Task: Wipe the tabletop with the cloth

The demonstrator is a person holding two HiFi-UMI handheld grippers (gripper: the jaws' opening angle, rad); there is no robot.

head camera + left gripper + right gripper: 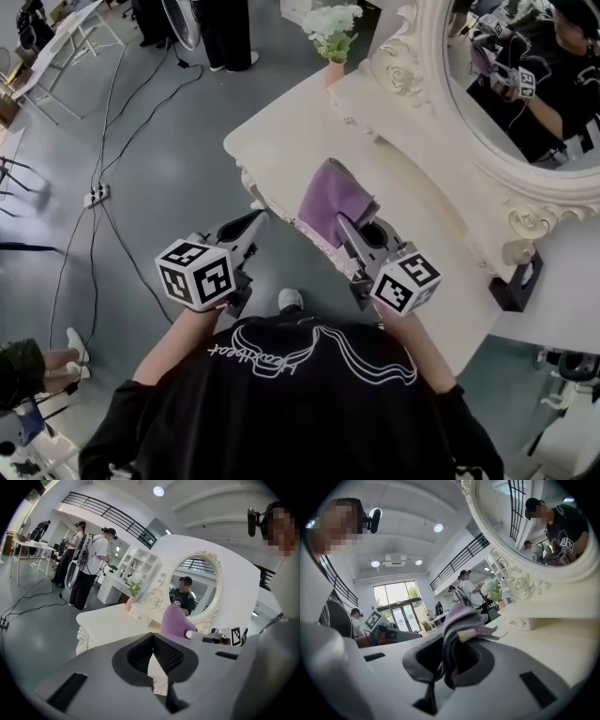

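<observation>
Now right gripper (344, 226) clamps cloth (330, 197) over tabletop (281, 141).

Soft matt purple cloth (330, 202); smooth cream tabletop (286, 141) (faintly glossy)

Soft lilac-purple cloth (333, 202) against the cream-white carved tabletop (281, 141). My left gripper (253, 223) is grey, my right gripper (347, 227) grey too, each carrying black-and-white square markers on white cubes (197, 274). Far side: pink pot (334, 73), white-and-green flowers (330, 26).
</observation>
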